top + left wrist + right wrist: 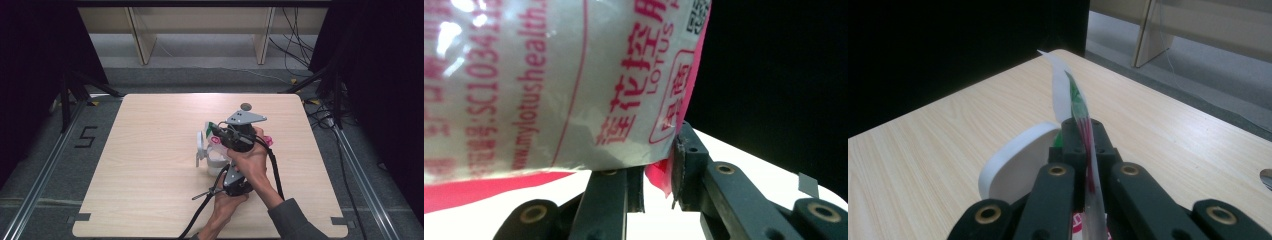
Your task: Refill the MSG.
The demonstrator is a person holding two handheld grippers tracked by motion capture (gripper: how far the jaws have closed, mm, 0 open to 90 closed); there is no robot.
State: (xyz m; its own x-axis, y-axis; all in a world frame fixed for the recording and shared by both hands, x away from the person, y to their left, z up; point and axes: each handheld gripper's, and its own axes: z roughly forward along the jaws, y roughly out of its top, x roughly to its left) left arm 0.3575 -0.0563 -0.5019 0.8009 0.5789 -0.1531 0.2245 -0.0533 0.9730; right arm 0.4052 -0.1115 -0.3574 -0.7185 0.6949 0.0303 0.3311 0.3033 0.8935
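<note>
A: Where does the packet (pixel 218 136) sit, and how am I holding it?

B: It is just right of the middle of the surface (pixel 150 190), held up between your two tools and partly hidden by your hands. The right gripper (pixel 1083 131) has its fingers (pixel 1074 137) shut flat on the packet's thin edge, which rises between them toward twelve o'clock in that gripper's own view. The left gripper (pixel 659 165) has its fingers (pixel 685 150) pinching the pink sealed edge at a lower corner; the grey printed face, red lettering and all, hangs above them.

A: It looks like a tear-open job. How do I do it well?

B: I judge it so too. Keep both grips close to the seam and close to each other, so the film tears between them instead of stretching. Pull one hand toward you and the other away, rather than straight apart. Hold the packet over the white cup (pixel 216 159) or the lid (pixel 1018 157), which stands on edge just beside the right fingers, so anything that spills lands there.

A: Which way does it point?

B: From above, its long axis seems to run roughly from ten o'clock, where a green-tipped corner (pixel 212 125) shows, to four o'clock, where a pink end (pixel 269 140) peeks past your hand. It stands on edge rather than lying flat. Which end is the top I cannot tell.

A: Anything to watch?

B: The small dark disc (pixel 245 106) at twelve o'clock is well apart; leave it alone.
</note>
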